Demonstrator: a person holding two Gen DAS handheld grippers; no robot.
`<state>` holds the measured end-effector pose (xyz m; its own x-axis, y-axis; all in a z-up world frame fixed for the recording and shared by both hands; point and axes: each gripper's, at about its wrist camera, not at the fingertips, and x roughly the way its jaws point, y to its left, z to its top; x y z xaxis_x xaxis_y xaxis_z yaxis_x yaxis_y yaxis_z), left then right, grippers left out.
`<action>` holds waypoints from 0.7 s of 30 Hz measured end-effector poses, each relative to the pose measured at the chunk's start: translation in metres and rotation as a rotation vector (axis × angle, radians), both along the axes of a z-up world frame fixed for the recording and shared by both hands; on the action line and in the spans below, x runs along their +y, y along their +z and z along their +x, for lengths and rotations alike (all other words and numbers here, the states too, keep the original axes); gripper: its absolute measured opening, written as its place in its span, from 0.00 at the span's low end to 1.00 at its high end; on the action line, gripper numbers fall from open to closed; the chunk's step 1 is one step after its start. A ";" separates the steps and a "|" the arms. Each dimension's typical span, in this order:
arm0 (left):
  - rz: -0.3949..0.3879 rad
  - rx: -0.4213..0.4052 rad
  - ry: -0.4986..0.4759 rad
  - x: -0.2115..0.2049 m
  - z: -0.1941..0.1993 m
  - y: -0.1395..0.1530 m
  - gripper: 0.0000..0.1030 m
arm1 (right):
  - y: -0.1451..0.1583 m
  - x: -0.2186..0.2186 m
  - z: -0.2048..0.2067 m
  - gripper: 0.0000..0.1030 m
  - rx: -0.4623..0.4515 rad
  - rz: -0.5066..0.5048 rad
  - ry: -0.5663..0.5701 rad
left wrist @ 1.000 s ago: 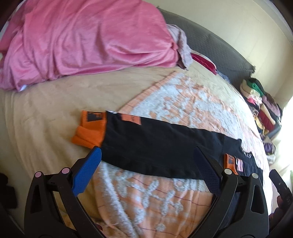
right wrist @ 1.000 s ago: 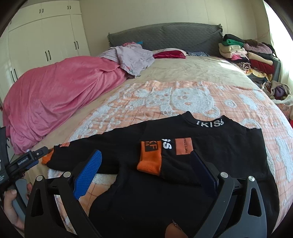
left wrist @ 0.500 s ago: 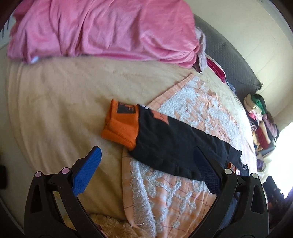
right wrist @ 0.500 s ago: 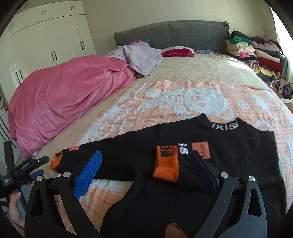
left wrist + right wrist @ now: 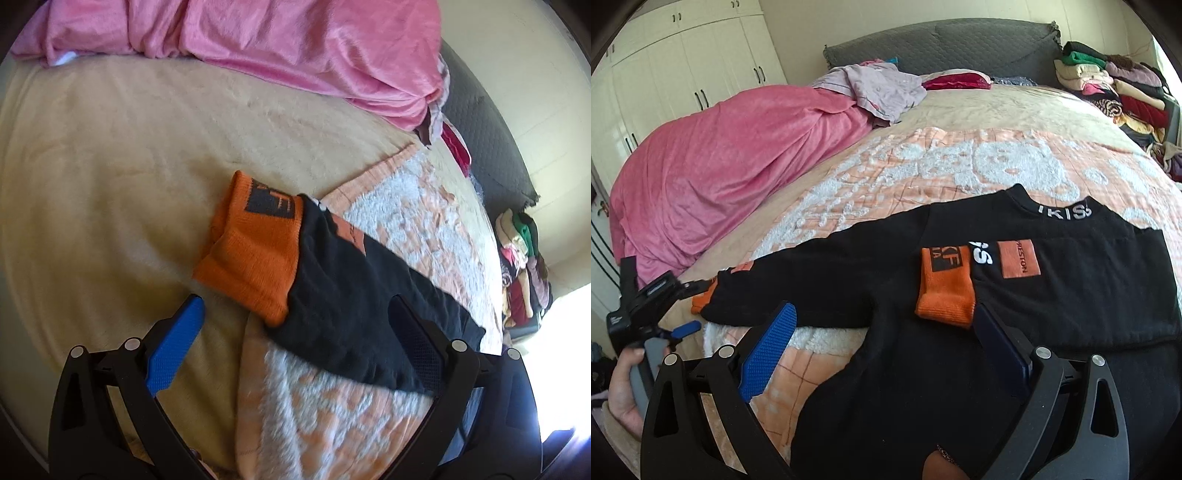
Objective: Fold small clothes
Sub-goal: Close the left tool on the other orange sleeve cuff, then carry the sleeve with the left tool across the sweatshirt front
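Observation:
A small black sweater [image 5: 1052,302] with orange cuffs lies flat on the peach and white blanket [image 5: 960,162]. One sleeve is folded across the chest, its orange cuff [image 5: 945,288] on top. The other sleeve [image 5: 354,302] stretches out to the left, its orange cuff [image 5: 255,254] on the beige sheet. My left gripper [image 5: 295,314] is open and empty, just short of that cuff; it also shows in the right wrist view [image 5: 670,317]. My right gripper [image 5: 886,321] is open and empty above the sweater's lower body.
A pink quilt [image 5: 720,177] is heaped along the bed's left side. A lilac garment [image 5: 882,88] and a red item [image 5: 956,79] lie near the grey headboard [image 5: 942,44]. Stacked folded clothes [image 5: 1115,85] stand at the right. White wardrobes [image 5: 665,66] stand behind.
My left gripper has moved left along the stretched sleeve to its orange cuff, now close in front of the jaws. My right gripper has drifted slightly; the sweater has not moved.

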<state>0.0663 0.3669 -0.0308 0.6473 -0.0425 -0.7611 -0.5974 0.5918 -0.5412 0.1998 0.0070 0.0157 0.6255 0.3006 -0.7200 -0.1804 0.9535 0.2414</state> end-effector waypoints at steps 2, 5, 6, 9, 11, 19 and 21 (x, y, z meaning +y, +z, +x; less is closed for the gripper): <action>0.014 0.009 0.009 0.001 0.006 0.000 0.90 | -0.001 -0.004 -0.001 0.93 0.003 0.003 -0.007; 0.060 0.027 0.018 0.000 0.016 0.000 0.85 | -0.004 -0.009 -0.002 0.93 0.009 0.008 -0.019; 0.069 0.029 0.022 0.001 0.018 -0.001 0.80 | -0.005 -0.011 -0.001 0.93 0.012 0.012 -0.024; 0.094 0.042 0.024 0.003 0.025 -0.003 0.62 | -0.011 -0.017 0.000 0.93 0.028 0.023 -0.041; 0.103 0.034 0.023 0.005 0.027 -0.003 0.43 | -0.013 -0.022 -0.001 0.93 0.030 0.019 -0.054; 0.132 -0.068 0.006 0.000 0.021 0.011 0.07 | -0.015 -0.039 -0.005 0.93 0.030 0.021 -0.092; 0.175 -0.083 -0.015 -0.009 0.021 0.020 0.07 | -0.014 -0.044 -0.007 0.93 0.026 0.017 -0.100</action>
